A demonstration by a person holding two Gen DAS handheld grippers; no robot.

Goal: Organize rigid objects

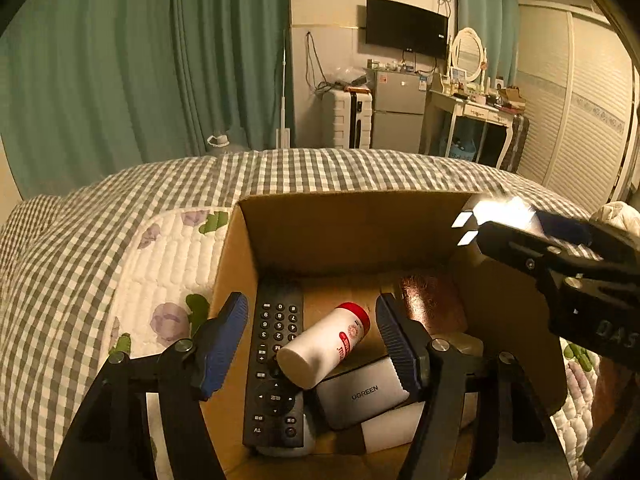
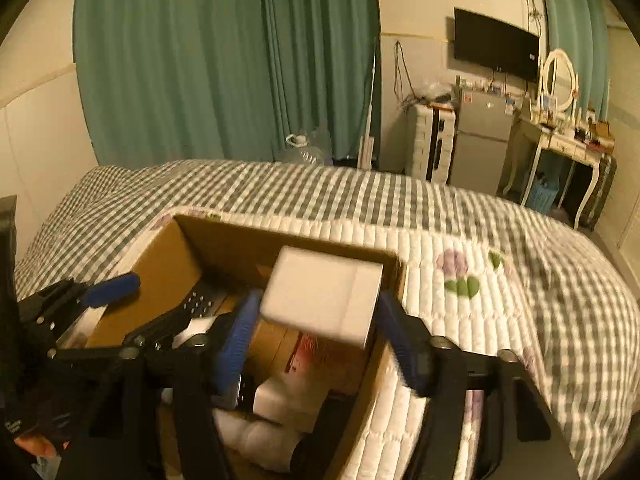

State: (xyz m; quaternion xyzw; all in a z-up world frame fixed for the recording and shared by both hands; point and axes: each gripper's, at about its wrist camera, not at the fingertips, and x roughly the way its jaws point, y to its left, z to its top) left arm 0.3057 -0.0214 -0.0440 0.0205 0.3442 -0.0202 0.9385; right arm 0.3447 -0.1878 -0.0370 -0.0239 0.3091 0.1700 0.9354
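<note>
Holding remote (image 1: 275,364) and bottle (image 1: 326,344): box (image 1: 352,232).

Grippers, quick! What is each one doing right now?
Left gripper: open, holding nothing, over the cardboard box.
Right gripper: shut on the white box.

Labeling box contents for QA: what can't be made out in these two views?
- White box in right gripper: blown out in the left wrist view, no label readable.
- Remote: lower end hidden by bottle.
- Cardboard box contents: blurred and gripper-blocked in the right wrist view.
</note>
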